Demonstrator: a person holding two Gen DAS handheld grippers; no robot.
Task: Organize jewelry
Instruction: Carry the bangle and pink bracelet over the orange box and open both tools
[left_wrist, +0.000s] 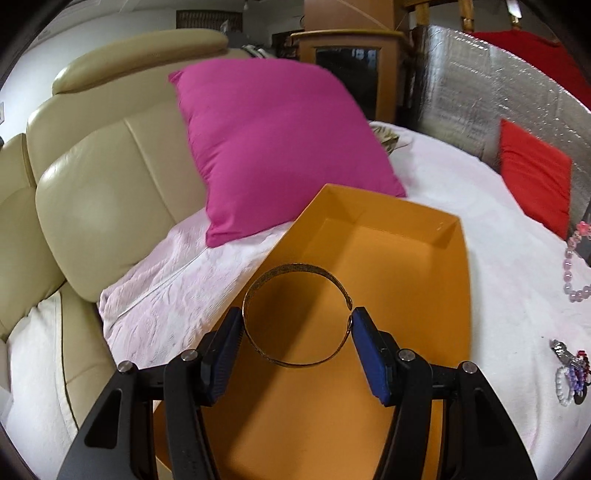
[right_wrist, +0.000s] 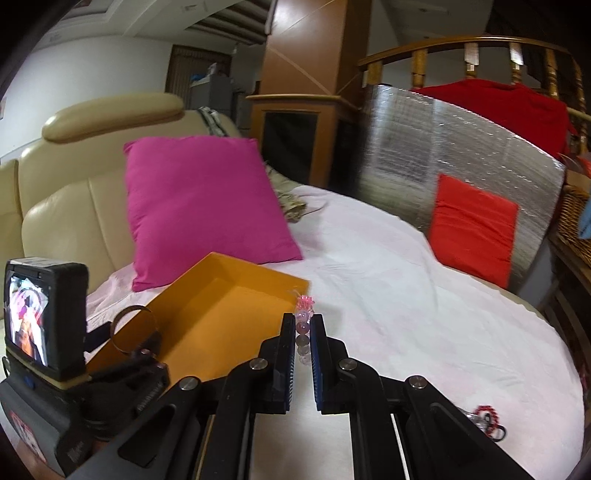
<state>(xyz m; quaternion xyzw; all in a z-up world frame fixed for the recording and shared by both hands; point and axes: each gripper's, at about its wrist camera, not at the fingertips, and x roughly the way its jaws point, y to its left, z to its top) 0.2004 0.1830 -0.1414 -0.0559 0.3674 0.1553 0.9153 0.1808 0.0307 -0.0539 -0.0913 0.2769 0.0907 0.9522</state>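
My left gripper (left_wrist: 297, 323) is shut on a brass cuff bangle (left_wrist: 291, 271) and holds it over the near part of the orange tray (left_wrist: 406, 332), which is otherwise bare. The bangle (right_wrist: 135, 310) and tray (right_wrist: 229, 306) also show at the left of the right wrist view. My right gripper (right_wrist: 303, 332) is shut on a pink beaded bracelet (right_wrist: 303, 325), just right of the tray's corner. The bracelet hangs at the right edge of the left wrist view (left_wrist: 574, 266).
The tray lies on a white sheet (right_wrist: 406, 314) on a sofa. A magenta cushion (left_wrist: 273, 147) stands behind it, a red cushion (left_wrist: 532, 177) to the right against a silver foil panel (right_wrist: 461, 147). More beaded pieces lie at the right (left_wrist: 570, 373), (right_wrist: 487, 421).
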